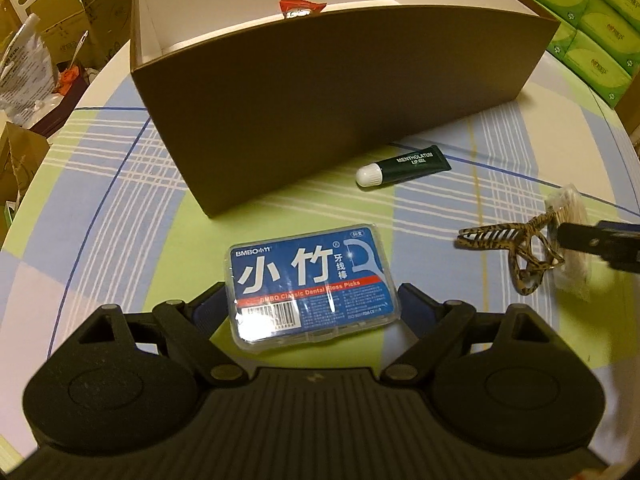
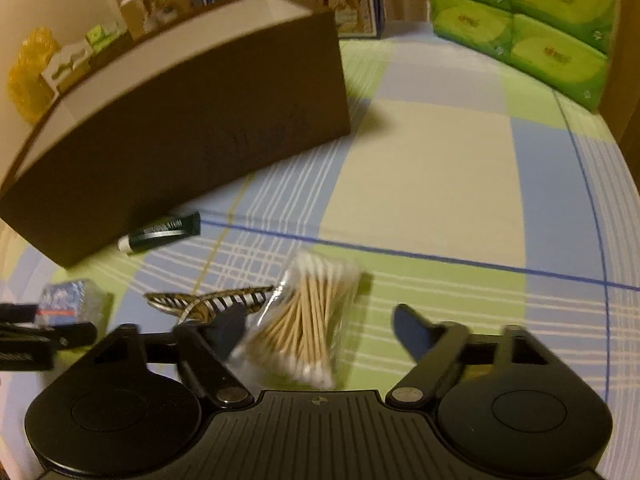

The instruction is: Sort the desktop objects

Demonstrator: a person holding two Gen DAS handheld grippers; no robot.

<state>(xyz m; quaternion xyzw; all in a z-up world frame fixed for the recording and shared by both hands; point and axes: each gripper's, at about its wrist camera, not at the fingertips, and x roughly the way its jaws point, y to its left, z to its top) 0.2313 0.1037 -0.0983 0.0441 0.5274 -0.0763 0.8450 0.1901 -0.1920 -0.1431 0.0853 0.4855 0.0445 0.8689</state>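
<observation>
A blue dental floss pick box [image 1: 312, 284] lies on the checked tablecloth between the fingers of my left gripper [image 1: 314, 306], which is open around it. My right gripper [image 2: 320, 328] is open, with a clear bag of cotton swabs [image 2: 308, 320] between its fingers. A leopard-pattern hair claw [image 1: 508, 248] lies just left of the swabs, also in the right wrist view [image 2: 208, 300]. A dark green lip gel tube [image 1: 404, 166] lies at the foot of the brown cardboard box [image 1: 320, 92]. The box is open on top and holds a red packet [image 1: 300, 7].
Stacks of green tissue packs [image 2: 520, 20] stand at the table's far right. Cardboard boxes and bags [image 1: 36, 52] crowd the floor to the left. The round table's edge [image 1: 24, 216] curves near the left.
</observation>
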